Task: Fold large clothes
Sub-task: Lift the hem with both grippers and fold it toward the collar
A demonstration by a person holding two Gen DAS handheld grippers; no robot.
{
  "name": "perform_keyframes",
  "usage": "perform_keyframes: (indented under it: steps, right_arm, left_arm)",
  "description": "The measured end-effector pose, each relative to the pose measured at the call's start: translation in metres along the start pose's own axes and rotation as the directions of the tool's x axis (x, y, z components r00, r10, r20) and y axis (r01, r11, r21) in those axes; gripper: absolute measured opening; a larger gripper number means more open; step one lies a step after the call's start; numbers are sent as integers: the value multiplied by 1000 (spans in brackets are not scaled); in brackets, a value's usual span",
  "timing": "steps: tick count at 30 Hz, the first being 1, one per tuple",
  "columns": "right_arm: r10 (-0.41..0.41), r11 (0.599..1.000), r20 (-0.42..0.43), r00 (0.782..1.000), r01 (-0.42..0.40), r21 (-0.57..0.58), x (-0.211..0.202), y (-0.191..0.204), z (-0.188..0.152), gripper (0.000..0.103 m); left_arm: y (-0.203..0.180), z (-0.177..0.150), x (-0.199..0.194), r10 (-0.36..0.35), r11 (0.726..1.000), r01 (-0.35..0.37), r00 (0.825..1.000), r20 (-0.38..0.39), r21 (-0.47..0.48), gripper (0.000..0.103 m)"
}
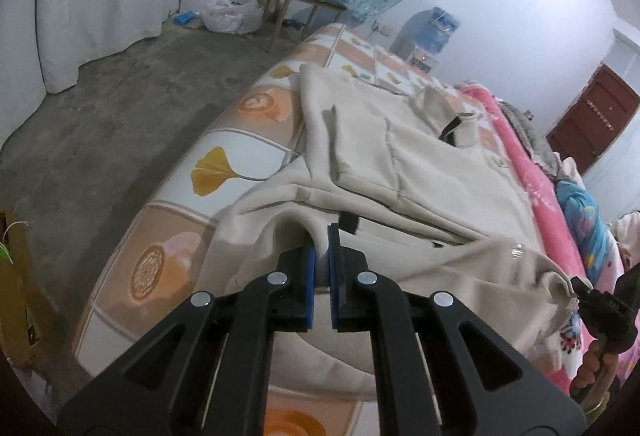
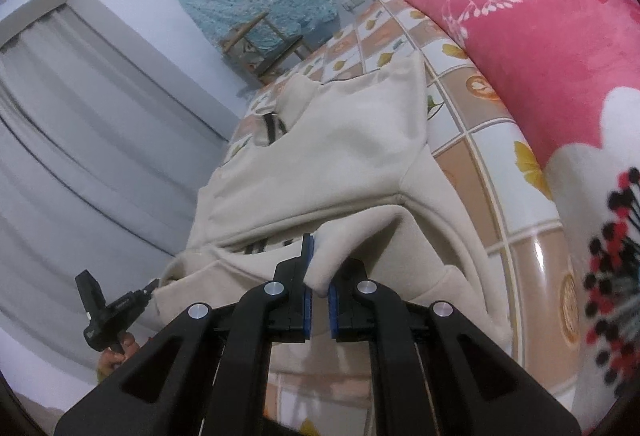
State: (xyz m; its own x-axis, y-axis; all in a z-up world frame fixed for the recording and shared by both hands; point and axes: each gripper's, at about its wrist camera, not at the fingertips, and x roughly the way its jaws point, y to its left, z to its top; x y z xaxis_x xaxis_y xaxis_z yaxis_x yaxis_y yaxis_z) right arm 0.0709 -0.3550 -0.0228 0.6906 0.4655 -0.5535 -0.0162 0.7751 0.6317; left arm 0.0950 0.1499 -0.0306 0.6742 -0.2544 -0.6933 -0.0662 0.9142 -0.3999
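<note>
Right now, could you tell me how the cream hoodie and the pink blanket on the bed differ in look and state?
The cream hoodie is plain, but the pink blanket carries white, red and black flower prints. The hoodie is pinched at its near edge by both the left gripper and the right gripper, while nothing holds the blanket. The hoodie lies spread fairly flat, the blanket heaped along one side. Both rest on the patterned bed sheet.

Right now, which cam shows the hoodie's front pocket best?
Left wrist: the cream hoodie's front pocket lies flat in mid-frame, its seams plain. The right wrist view shows the hoodie from the other side, but no pocket can be made out there.
</note>
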Motion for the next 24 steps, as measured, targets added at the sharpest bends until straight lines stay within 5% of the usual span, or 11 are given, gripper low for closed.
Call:
perform_keyframes:
  steps: [9, 15, 16, 19, 24]
  right_arm:
    - [-66, 998, -27, 997, 66, -1, 36, -14, 10, 6]
    - [-65, 997, -53, 996, 67, 30, 42, -21, 11, 10]
    - [-73, 997, -43, 996, 74, 24, 38, -19, 11, 16]
    - [-136, 990, 39, 990, 137, -14, 22, -10, 13, 48]
    - [-167, 980, 95, 981, 176, -94, 5, 10, 15, 52]
  left_arm:
    - [11, 6, 34, -11, 999, 10, 999, -47, -37, 6]
    - [23, 12, 29, -48, 995, 47, 999, -4, -86, 20]
    - [25, 13, 24, -30, 995, 32, 999, 25, -89, 28]
    - [30, 18, 6, 9, 996, 1, 994, 108, -91, 31]
    - [14, 18, -5, -32, 999, 35, 992, 124, -21, 31]
